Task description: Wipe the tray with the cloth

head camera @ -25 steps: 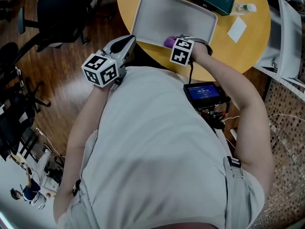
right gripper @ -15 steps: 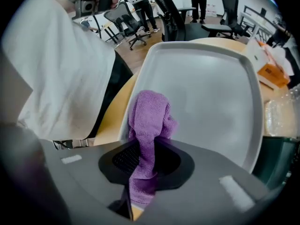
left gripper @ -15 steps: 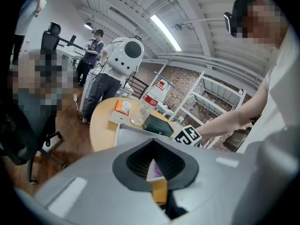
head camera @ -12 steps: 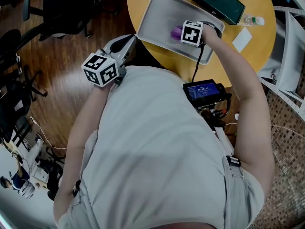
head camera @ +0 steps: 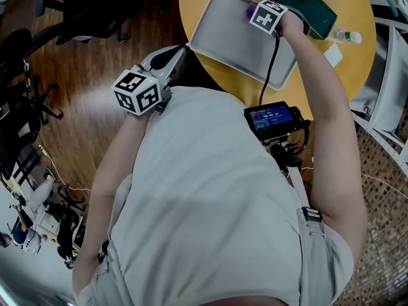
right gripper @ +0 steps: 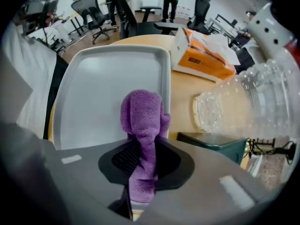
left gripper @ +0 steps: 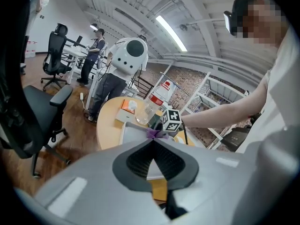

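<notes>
The cloth (right gripper: 143, 125) was purple and fluffy, like a small towel, rolled into a long bumpy lump. My right gripper (right gripper: 143, 161) had it pinched tight between its two jaws, which stood part way apart with the cloth filling the gap. The fat end of the cloth stuck out past the tips. It sat over the tray (right gripper: 103, 88), close to the raised rim on the side by the bottle (right gripper: 243, 102). In the head view the cloth (head camera: 250, 9) showed at the far corner of the tray (head camera: 229, 40), peeking out from under the marker cube.

The tray was pale grey and smooth, a flat box shape with round corners and a low lip all the way round. The cloth was the one thing in it.

My left gripper (left gripper: 152, 144) was off the table, beside my body. Its jaw tips met in a point and it held nothing.

The tray lay on a round table (head camera: 319, 69) with a smooth yellow wood top. Just past the tray's rim stood the see-through plastic bottle with a bumpy bottom; I could not tell what was in it. Near it was an orange and white tissue box (right gripper: 201, 55) with soft white paper poking out of the top. A dark green flat case (right gripper: 215, 146) lay beside the tray too.

The floor (head camera: 95, 101) was shiny brown wood.
</notes>
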Demonstrator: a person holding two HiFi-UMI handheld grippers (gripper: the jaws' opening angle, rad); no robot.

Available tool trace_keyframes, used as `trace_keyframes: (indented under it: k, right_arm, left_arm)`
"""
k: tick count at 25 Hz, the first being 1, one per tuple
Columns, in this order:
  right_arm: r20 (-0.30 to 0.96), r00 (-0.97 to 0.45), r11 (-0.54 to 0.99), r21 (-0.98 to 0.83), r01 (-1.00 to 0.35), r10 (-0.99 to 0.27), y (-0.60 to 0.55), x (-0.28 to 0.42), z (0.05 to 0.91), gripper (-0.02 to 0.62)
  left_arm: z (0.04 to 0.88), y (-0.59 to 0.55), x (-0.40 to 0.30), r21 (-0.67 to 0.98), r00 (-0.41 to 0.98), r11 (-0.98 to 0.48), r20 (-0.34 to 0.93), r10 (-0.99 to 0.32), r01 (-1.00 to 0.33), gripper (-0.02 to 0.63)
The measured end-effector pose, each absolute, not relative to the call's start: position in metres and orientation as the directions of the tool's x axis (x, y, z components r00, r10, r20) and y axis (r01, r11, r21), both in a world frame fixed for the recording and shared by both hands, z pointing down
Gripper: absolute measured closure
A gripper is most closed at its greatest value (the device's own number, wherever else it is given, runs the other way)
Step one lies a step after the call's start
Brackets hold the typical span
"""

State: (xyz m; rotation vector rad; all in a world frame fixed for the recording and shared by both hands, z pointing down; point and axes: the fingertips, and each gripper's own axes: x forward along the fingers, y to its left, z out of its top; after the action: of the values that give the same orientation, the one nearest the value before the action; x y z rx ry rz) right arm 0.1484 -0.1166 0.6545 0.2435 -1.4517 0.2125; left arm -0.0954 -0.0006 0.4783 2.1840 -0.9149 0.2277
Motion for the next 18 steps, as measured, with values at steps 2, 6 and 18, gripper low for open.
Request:
trace_keyframes:
  k: [2,6,18]
  right_arm:
    - [0.991,0.129,0.944,0.087,-0.32,-0.048,-0.121,0.145,0.654,0.52]
    - [0.976,0.149,0.946,0.194,-0.259,-0.159,-0.111,0.132,0.658,0.525]
    - [0.996,-0.027,0.973,-0.091,-0.21,0.087,0.01,0.044,0.665,0.523]
  left_arm:
    - [0.477,0.0,-0.095,0.572,0.732,-0.471,0.414,-0.541,-0.672,0.606]
    - [0.476,0.003,-0.091,0.576,0.745,-0.486,0.403,-0.531,-0.658,0.606]
    - [0.475,0.007,-0.11,0.574,0.741,-0.486,0.384,-0.552,-0.659,0.606]
